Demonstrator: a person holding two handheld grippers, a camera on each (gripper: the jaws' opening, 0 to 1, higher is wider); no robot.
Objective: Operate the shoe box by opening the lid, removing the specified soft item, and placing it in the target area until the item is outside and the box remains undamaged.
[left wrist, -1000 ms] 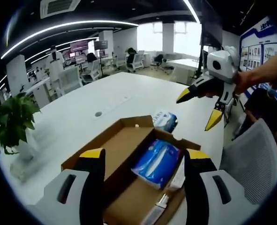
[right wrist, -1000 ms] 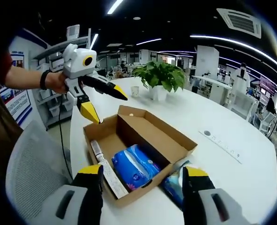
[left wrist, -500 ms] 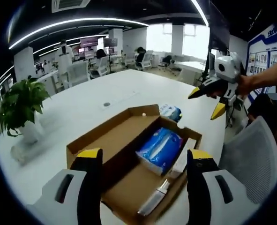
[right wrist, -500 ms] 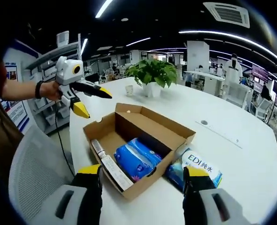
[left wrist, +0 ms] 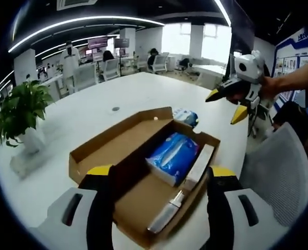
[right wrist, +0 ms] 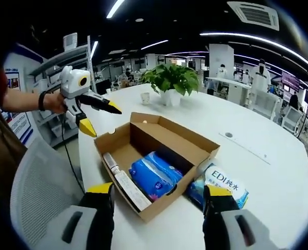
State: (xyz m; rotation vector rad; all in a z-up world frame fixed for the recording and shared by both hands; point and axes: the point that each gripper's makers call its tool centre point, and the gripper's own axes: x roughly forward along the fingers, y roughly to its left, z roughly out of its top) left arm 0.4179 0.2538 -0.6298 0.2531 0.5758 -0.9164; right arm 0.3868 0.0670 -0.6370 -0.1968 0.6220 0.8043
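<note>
Box: the cardboard shoe box (left wrist: 143, 172) lies open on the white table (left wrist: 86, 114), lid folded flat; it lies just ahead of the left gripper's jaws and partly between them.
Soft item: a blue soft pack (left wrist: 173, 156) lies inside the box, ahead of the jaw tips and nearer the right-hand one in the left gripper view; in the right gripper view it lies just beyond and between the tips.
Beside it: a long white tube-like item (left wrist: 182, 195) lies along the box wall, touching the pack's side.
Outside the box: a second blue-and-white pack (right wrist: 219, 182) printed "EDI" lies on the table against the box's outer wall, just ahead of the right-hand jaw tip in the right gripper view.
Left gripper (right wrist: 98, 117): held in a hand above the box's far corner, yellow-tipped jaws spread apart, gripping nothing.
Right gripper (left wrist: 225, 104): raised in the air beyond the box, jaws parted, empty.
Plant: a potted plant (right wrist: 172, 83) stands on the table well beyond the box.
Chair: a grey mesh chair (right wrist: 36, 187) stands at the table edge.
</note>
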